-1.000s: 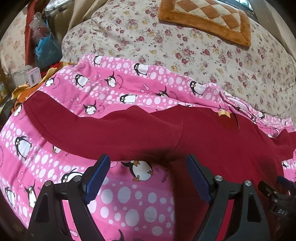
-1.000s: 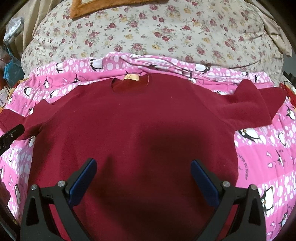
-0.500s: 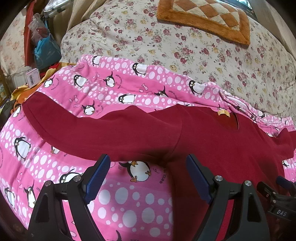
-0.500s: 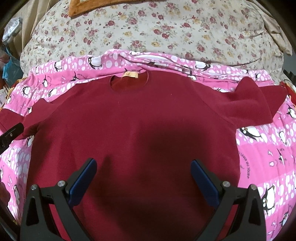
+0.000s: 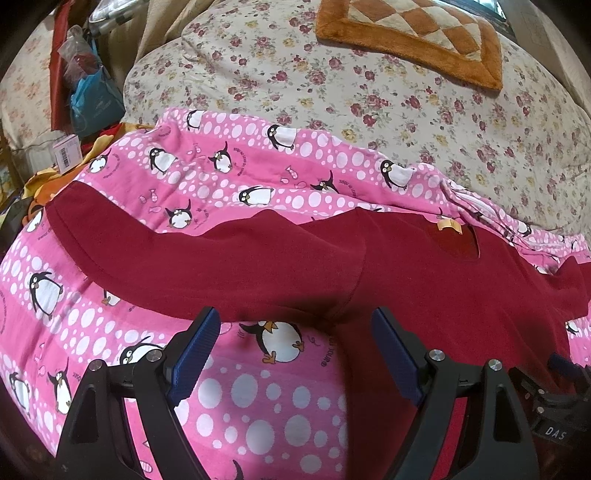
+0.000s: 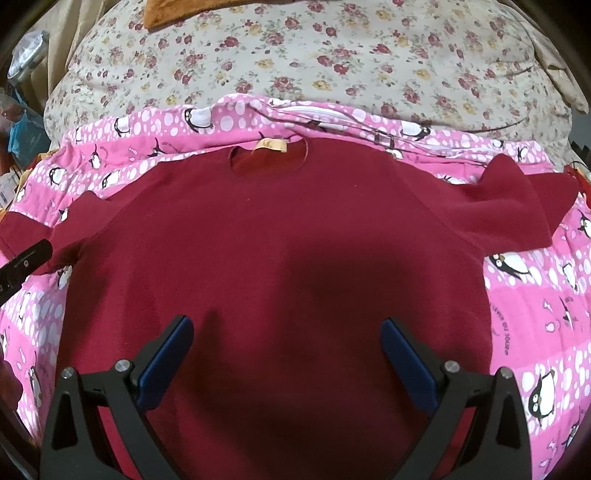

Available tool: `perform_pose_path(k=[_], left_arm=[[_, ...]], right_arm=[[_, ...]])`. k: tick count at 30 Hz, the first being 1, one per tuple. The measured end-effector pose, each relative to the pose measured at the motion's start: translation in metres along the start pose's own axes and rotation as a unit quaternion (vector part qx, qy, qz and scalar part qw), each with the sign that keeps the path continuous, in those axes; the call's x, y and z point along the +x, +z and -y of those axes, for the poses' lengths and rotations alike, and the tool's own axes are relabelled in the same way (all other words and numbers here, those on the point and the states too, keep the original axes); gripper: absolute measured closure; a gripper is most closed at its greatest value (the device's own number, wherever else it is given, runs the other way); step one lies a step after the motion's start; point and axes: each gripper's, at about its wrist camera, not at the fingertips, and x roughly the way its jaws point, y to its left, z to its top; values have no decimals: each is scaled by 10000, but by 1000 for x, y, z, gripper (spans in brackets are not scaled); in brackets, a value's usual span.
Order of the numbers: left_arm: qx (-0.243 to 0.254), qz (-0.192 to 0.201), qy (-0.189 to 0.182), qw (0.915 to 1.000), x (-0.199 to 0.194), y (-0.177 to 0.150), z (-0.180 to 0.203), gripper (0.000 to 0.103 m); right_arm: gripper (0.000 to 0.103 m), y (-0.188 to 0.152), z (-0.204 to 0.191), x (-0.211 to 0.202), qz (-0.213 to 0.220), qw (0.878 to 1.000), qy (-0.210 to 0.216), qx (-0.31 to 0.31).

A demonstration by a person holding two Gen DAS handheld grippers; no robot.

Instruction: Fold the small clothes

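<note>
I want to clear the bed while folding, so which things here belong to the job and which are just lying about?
For the job: red shirt, left gripper, right gripper, both open.

Lying about: penguin blanket under the shirt, floral quilt, orange cushion, blue bag, small box.

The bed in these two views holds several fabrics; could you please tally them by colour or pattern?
Dark red: 1, the shirt
Pink penguin print: 1, the sheet
Floral cream: 1, the quilt
Orange checked: 1, the cushion
Total: 4
</note>
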Motion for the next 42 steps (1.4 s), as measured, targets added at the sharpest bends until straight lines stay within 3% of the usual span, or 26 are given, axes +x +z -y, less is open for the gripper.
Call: perform_pose_path(k=[14,28,36,42], left_arm=[[-24,-16,17,10000,3,0,-2,36],[-407,-6,276,9988,2,5,-28,36],[-1127,-41,1049,9881,4,14,-81,36],[-1180,-120,2055,9714,18,30,-124,44]], right_arm=[[0,1,-2,2,-25,10000,5,-17],[0,1,-10,4,-60,9999,72,-105],[0,-2,-11,6,-105,9998,127,-118],[0,-2,-12,6,-142,9996,169,-172]])
